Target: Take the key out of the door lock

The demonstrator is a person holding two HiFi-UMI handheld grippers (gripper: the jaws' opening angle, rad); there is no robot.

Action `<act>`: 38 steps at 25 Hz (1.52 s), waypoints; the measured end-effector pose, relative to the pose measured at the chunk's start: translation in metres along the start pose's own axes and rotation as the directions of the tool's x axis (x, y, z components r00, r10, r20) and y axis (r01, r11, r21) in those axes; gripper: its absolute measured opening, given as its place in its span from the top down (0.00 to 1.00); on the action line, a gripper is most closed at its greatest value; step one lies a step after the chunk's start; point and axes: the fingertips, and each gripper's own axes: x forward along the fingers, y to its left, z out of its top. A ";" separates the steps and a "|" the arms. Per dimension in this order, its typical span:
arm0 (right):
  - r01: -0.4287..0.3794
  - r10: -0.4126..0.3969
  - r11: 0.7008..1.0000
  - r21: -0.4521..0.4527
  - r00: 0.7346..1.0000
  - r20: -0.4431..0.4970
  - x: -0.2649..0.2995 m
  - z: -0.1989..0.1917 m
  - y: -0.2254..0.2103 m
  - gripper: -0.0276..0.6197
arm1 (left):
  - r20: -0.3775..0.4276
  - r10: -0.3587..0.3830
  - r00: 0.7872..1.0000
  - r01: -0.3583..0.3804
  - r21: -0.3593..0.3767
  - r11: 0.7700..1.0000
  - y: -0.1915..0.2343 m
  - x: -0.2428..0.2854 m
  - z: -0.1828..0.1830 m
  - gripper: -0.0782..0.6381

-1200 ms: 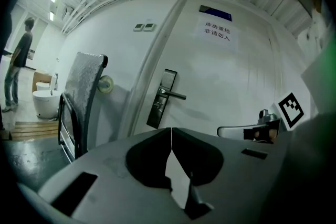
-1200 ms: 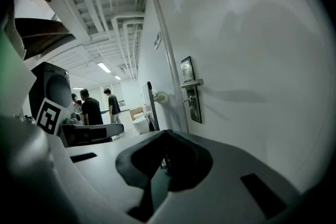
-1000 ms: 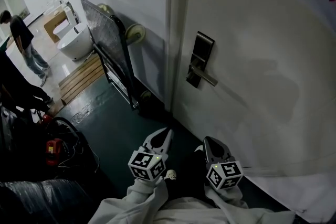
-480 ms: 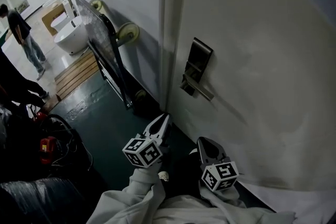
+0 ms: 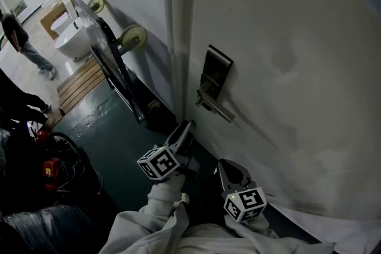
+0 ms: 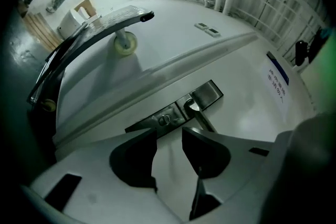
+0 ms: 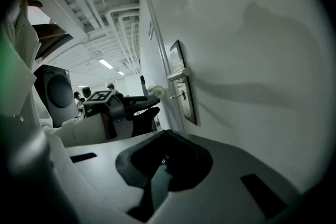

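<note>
The door lock [image 5: 213, 77] is a dark metal plate standing upright, its lever handle [image 5: 215, 109] pointing toward four o'clock in the head view. The key [image 7: 179, 96], small and dim, seems seated at six o'clock below the handle, sticking straight out.

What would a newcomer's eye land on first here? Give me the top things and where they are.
The dark metal lock plate with its lever handle stands out mid-frame on the white door, a key sticking from it. Just below, the left gripper points at it, its jaws just opening, nothing between them. Left of the door, a wheeled cart leans on the wall.
</note>
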 end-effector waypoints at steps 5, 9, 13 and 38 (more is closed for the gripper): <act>0.012 -0.012 1.000 0.007 1.000 0.003 -0.005 -0.002 -0.011 0.88 | 0.030 0.021 0.999 -0.019 -0.068 0.998 0.004 0.018 0.002 0.69; 0.011 -0.011 1.000 0.010 1.000 -0.002 -0.005 -0.003 -0.020 0.88 | 0.043 0.006 0.999 0.003 -0.197 0.980 0.008 0.040 0.002 0.62; 0.001 -0.001 1.000 0.010 1.000 -0.008 -0.004 -0.004 -0.024 0.88 | 0.078 0.010 0.997 0.012 -0.279 0.960 0.013 0.057 0.005 0.62; -0.015 0.014 0.999 -0.040 1.000 -0.025 0.004 0.003 -0.031 0.88 | 0.134 -0.017 0.991 0.067 -0.374 0.925 0.015 0.078 0.012 0.85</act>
